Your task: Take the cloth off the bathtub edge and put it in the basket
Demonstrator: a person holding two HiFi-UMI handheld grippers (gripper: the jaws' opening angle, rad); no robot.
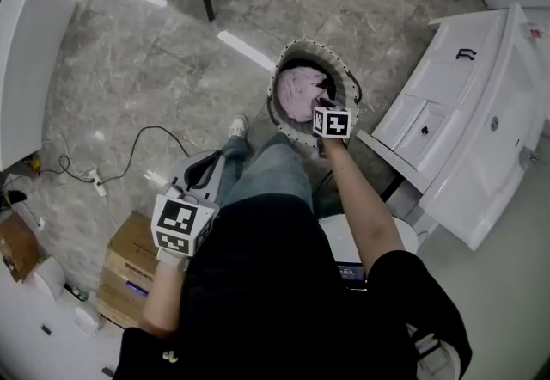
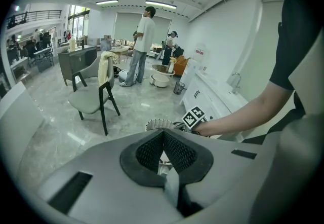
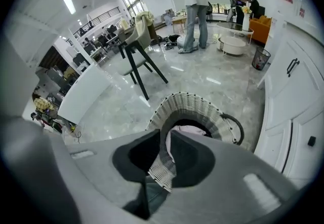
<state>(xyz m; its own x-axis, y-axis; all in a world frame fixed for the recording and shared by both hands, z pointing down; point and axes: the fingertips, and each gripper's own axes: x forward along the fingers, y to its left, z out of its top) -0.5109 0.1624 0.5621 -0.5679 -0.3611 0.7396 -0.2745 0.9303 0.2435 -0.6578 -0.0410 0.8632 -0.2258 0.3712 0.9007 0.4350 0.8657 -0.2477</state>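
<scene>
Cloth (image 1: 296, 95): pink, lay bunched at the bottom of the basket (image 1: 290, 50) on the floor (image 1: 112, 86); touched by neither gripper. Placing step judged complete, going by where it rested.

Right gripper (image 1: 325, 105): hung directly above the basket mouth, aimed steeply down. Judged a position suited to letting a soft load fall straight inside rather than over the rim. Jaws stood a narrow slit apart in the right gripper view (image 3: 167, 139); pinched nothing. Showed only woven rim (image 3: 187, 100) and a patch of cloth (image 3: 191, 131) well below, seen through the slit.

Left gripper (image 1: 206, 165): held back beside the person's leg (image 1: 266, 176), well apart from the basket. Judged idle, since one gripper sufficed for a light cloth. Jaws pressed together at the tips in the left gripper view (image 2: 163, 139); empty.
</scene>
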